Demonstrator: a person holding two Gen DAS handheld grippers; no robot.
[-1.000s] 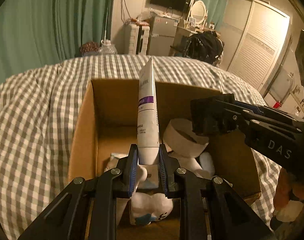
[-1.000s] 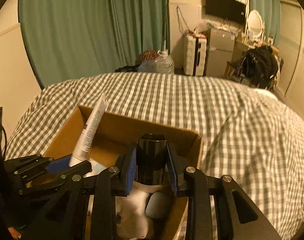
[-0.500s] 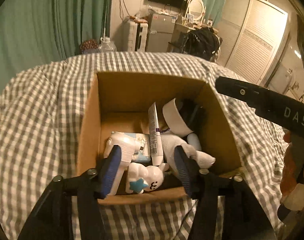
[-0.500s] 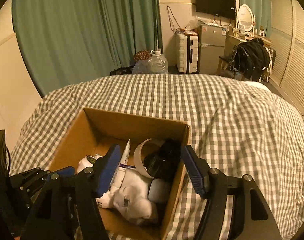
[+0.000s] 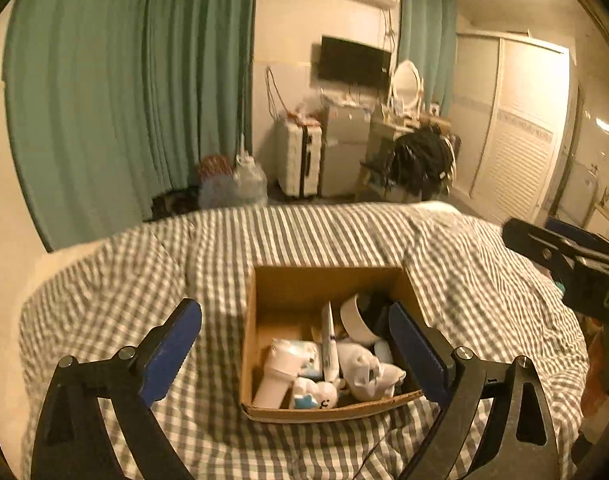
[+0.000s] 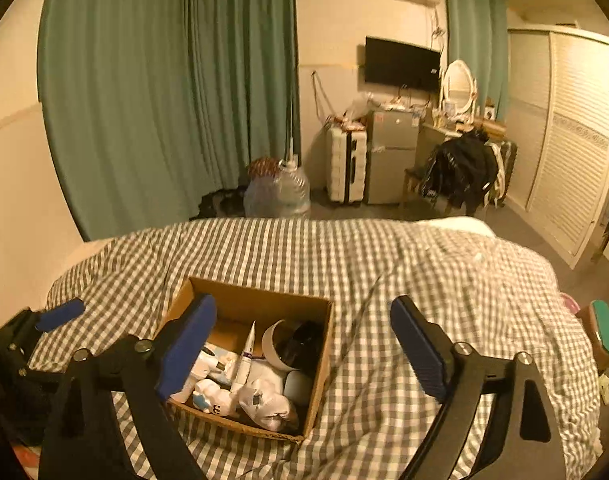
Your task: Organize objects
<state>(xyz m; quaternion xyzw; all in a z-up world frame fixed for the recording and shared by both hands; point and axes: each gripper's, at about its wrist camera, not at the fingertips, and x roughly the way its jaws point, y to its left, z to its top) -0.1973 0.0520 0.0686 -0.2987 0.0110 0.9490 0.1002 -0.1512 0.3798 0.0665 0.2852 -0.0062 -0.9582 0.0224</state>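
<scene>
A dim bedroom with green curtains (image 6: 164, 92), a wall television (image 6: 402, 65) and a louvred wardrobe (image 6: 576, 136) lies behind a bed spread with a grey checked cover (image 6: 444, 280).

The left gripper (image 5: 300, 356) hangs above the cover with its blue-padded fingers (image 5: 170, 350) spread wide and holding nothing. Between and just beyond them sits the open cardboard box (image 5: 248, 344), resting on the cover. Inside it lie a white tube (image 5: 327, 340), a white tape roll (image 5: 354, 316) against a dark object at the far right corner, a white bottle (image 5: 274, 380) near the left wall, and a white plush toy (image 5: 364, 364) toward the near side.

The right gripper (image 6: 304, 348) is likewise wide apart and empty, with the box showing between its fingers toward the left one.

The right wrist view alone shows the box's outer right wall and a teal-lidded container (image 6: 604, 326) off the bed's right edge. The left wrist view alone looks straight down into the box, and catches the right gripper's black body at its right edge.
</scene>
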